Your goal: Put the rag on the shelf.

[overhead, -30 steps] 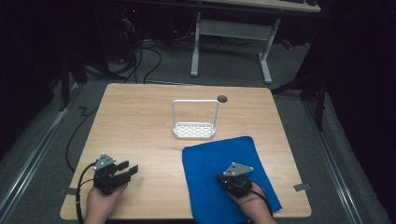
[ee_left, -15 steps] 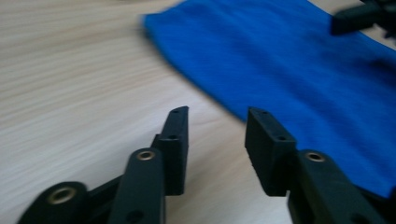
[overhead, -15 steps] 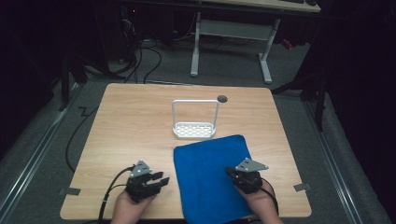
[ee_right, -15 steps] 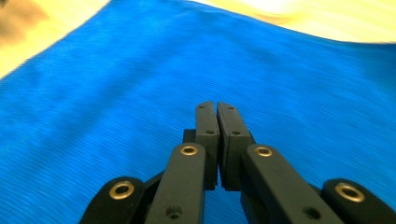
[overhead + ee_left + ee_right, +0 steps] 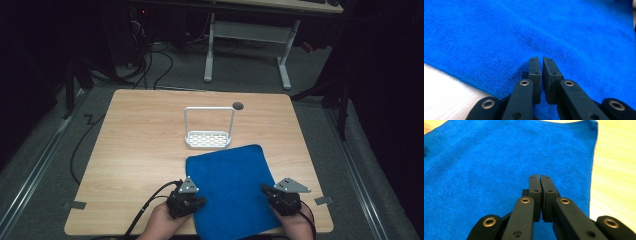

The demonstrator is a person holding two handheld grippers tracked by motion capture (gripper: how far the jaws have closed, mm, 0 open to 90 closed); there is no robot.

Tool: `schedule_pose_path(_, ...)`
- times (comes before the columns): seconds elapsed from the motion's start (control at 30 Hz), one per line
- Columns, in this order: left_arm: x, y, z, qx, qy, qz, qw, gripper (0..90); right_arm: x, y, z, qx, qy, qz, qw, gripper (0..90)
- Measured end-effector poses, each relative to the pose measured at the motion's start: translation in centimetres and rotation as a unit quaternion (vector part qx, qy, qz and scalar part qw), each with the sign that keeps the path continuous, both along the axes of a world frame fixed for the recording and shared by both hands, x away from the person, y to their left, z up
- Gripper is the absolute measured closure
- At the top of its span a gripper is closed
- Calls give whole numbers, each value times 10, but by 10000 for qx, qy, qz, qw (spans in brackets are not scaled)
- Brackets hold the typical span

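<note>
While both hands work at the near edge of the table, the scene reads as follows.

Left gripper (image 5: 194, 201): its jaws have just been closing and now stand nearly together on the blue cloth's near left edge; in the left gripper view (image 5: 541, 60) the cloth bunches up around the tips, so it appears to pinch a fold of it.

Right gripper (image 5: 274, 191): clenched, jaws together at the cloth's near right edge; in the right gripper view (image 5: 540, 177) the tips lie over the cloth, and whether fabric is caught between them cannot be told.

Hands: the left hand (image 5: 162, 225) and the right hand (image 5: 295, 227) come in from the bottom, one at each near corner of the cloth.

Blue cloth (image 5: 231, 185): spread flat on the wooden table (image 5: 140, 150), reaching the table's near edge.

White rack (image 5: 209, 139): upright, just beyond the cloth's far edge.

Dark hole (image 5: 238, 105): in the tabletop, farther from the cloth than the rack.
</note>
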State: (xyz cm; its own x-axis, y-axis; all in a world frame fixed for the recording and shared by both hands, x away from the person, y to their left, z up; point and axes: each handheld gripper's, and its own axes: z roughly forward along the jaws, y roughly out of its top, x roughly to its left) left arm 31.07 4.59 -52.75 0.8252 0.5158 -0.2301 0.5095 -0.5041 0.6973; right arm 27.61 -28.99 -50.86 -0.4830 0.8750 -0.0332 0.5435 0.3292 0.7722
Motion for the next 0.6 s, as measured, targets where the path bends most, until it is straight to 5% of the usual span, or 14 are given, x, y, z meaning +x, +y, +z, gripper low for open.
schedule_pose_path(0.3, 2, 54, 0, -9, 62, 595, 9982, 858, 16, 9, 0, 36, 14, 81, 10000, 892)
schedule_pose_path(0.43, 3, 92, 2, 69, 147, 1144, 9933, 837, 40, 29, -6, 34, 123, 269, 9996, 891)
schedule_pose_path(0.5, 3, 95, 4, 58, 118, 1202, 9927, 810, 44, 32, -7, 23, 123, 296, 9995, 891)
schedule_pose_path(0.6, 14, 101, 12, -252, -84, 1365, 9903, 741, 57, 43, -8, -55, 149, 355, 9992, 889)
